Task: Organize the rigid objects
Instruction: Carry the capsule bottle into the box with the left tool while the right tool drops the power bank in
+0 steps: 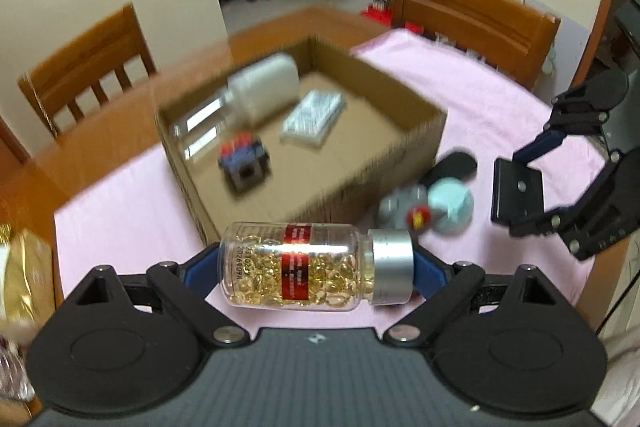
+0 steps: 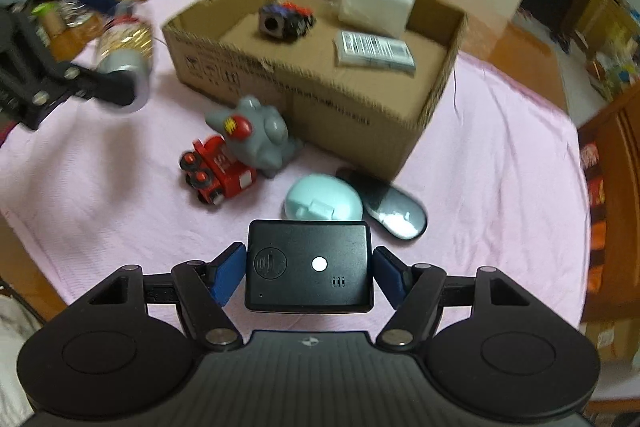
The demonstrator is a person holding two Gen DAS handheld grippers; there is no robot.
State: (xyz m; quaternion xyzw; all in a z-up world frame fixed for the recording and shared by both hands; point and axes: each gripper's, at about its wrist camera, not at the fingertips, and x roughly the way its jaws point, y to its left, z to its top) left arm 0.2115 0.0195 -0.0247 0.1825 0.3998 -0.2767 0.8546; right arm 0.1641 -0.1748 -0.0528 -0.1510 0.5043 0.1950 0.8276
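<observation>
Left wrist view: the left claw (image 1: pixel 316 267) is clamped end to end on a clear bottle (image 1: pixel 296 265) of golden capsules with a red label and a silver cap, held sideways above the pink cloth (image 1: pixel 132 195) that covers the counter. Beyond it sits an open cardboard box (image 1: pixel 372 167) holding a white jar (image 1: pixel 266 89), a flat wrapped packet (image 1: pixel 314 117) and a small dark cube toy (image 1: pixel 244 167). From the right wrist, the right claw (image 2: pixel 308 269) grips a flat black device (image 2: pixel 308 265) by its two short sides, its blue pads pressed against it, lifted clear of the cloth. Just past it on the cloth lie a pale blue egg-shaped case (image 2: pixel 322 203) and, touching it, a dark computer mouse (image 2: pixel 384 203). Closer to the box, a grey toy figure (image 2: pixel 256 133) leans against a red toy train (image 2: pixel 216 171). Wooden chairs (image 1: pixel 88 67) stand around the counter.
</observation>
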